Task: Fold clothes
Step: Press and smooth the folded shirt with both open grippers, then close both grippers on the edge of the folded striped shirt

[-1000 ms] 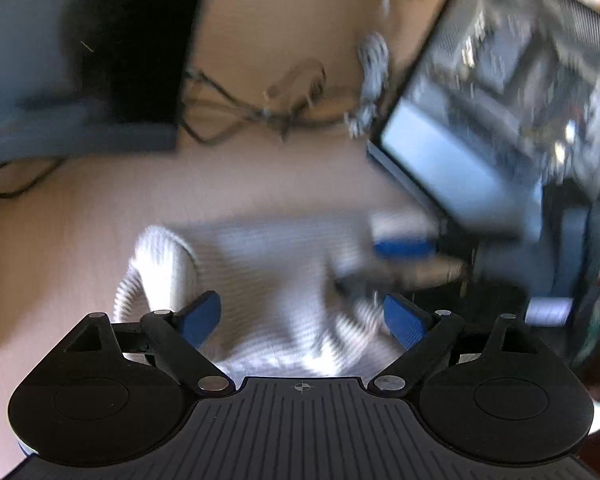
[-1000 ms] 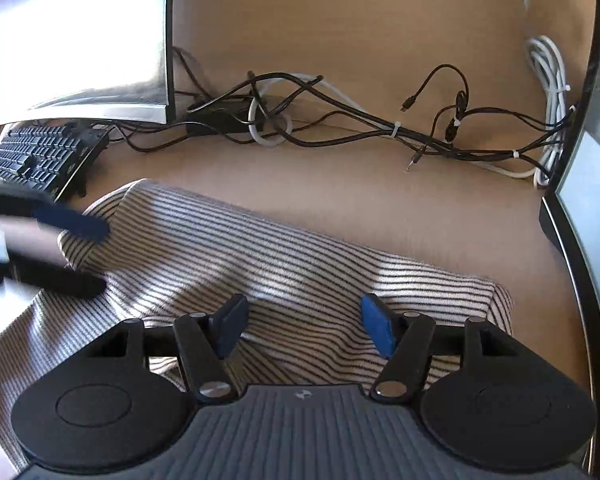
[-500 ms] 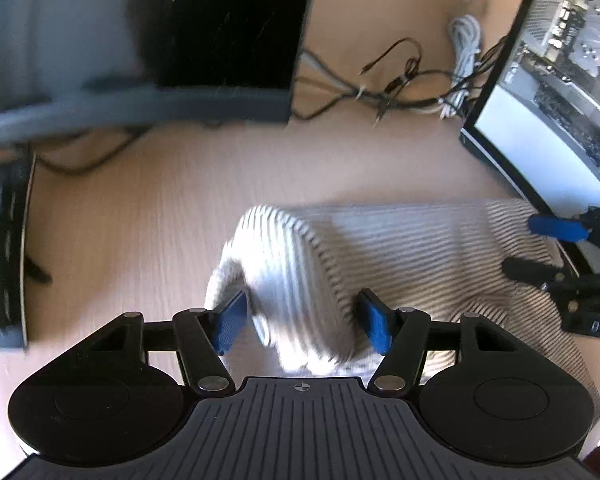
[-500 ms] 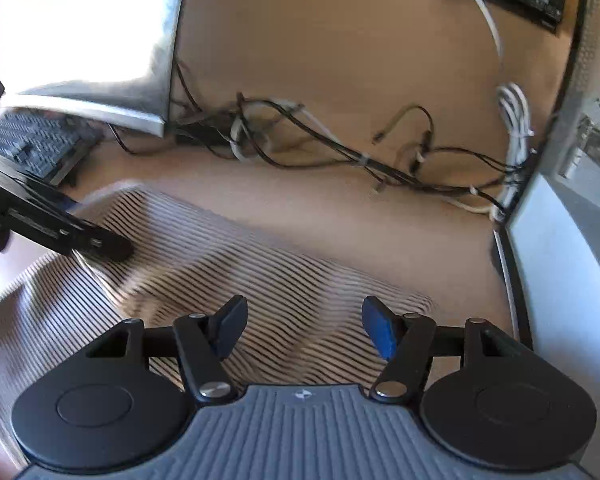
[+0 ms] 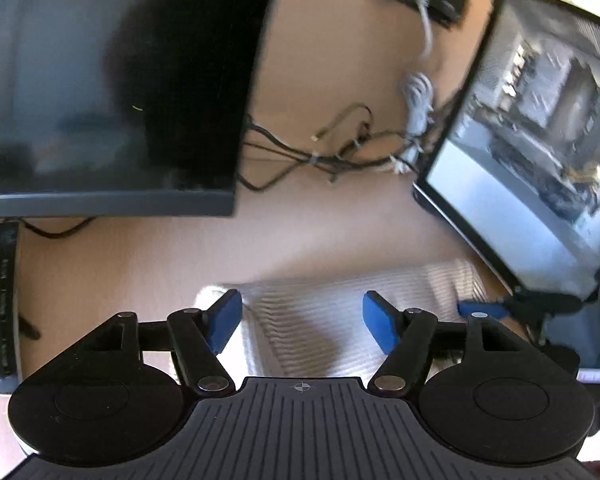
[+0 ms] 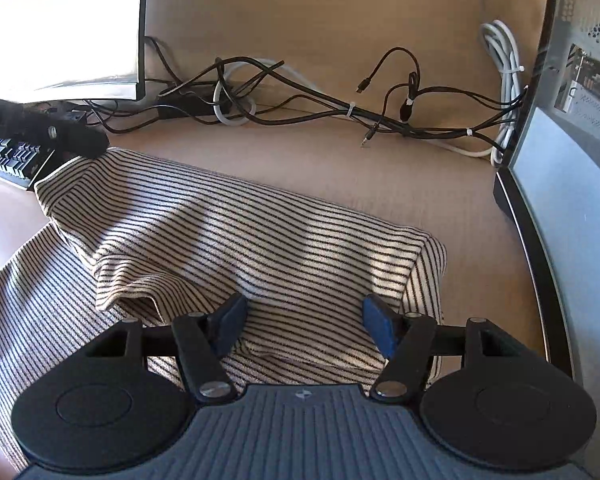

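**Both grippers open over the striped top: grip could catch the wrong layers**

Biggest risk first: the cream knit top with thin dark stripes, lying on the tan wooden desk, is already doubled over on itself, w/ a folded flap on top of a flatter layer that runs off to the near left. My right gripper hangs open just over the near edge of that flap, nothing pinched. If I close here I may take only the top layer, or a bunched lump, and the fold would drag crooked.

Next: my left gripper has just been opening a little after closing partway. The striped cloth shows between the jaws, but the pads don't press on it, so it's open too. That view is motion-blurred, so I can't judge which edge is under it; a blind close could miss the corner.

Smaller: the tangle of black and white cables lies along the far side of the desk, apart from the cloth. A wide sweep away from me could snag them.

Views: the right cam shows the layers, stripes and flap edges sharply, plus the black keyboard at far left. The left cam shows the right gripper's blue tip at the cloth's right end, by the glass-sided PC case, and the big dark monitor at left.
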A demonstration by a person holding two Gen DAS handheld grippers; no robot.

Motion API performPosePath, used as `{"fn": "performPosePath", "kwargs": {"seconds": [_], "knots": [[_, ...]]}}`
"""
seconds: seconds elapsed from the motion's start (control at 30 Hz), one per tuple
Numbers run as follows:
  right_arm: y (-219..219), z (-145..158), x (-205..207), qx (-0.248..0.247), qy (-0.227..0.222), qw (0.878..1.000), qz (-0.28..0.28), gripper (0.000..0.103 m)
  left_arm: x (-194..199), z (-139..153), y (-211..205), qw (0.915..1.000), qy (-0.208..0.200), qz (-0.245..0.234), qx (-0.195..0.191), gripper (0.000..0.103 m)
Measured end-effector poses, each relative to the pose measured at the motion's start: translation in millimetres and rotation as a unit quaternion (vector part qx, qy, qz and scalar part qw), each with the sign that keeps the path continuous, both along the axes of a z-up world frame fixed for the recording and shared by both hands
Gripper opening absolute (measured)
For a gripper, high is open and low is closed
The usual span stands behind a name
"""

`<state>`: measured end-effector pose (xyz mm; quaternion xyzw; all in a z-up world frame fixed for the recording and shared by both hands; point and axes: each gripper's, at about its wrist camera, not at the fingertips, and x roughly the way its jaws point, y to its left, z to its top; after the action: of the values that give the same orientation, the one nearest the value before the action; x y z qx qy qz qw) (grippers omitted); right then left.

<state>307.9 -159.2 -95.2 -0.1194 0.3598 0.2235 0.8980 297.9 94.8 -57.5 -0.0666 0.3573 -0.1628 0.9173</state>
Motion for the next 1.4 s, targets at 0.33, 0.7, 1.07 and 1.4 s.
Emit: {"fn": "performPosePath", "kwargs": {"seconds": [0.33,0.7,1.07,1.4], "knots": [[-0.6,48.1,-13.1,0.051,-0.050,0.997,0.012,0.065,-3.7,-22.3,-1.6,0.9994,0.015,-0.015,0.027,0.073],[20.1,-6.8,-13.4,-0.007,0.010,0.999,0.043,0.072,-2.1,-3.9,7.2,0.9998,0.005,0.004,-0.020,0.077],[0.1,43.8,-11.4,0.064,-0.028,0.998,0.007,0.072,4.0,-23.0,-8.6,0.9985,0.025,-0.013,0.048,0.077],[0.2,5.1,8.1,-0.009,-0.003,1.000,-0.009,0.074,1.7,-23.7,-8.9,0.9984,0.027,-0.008,0.049,0.081]]}}
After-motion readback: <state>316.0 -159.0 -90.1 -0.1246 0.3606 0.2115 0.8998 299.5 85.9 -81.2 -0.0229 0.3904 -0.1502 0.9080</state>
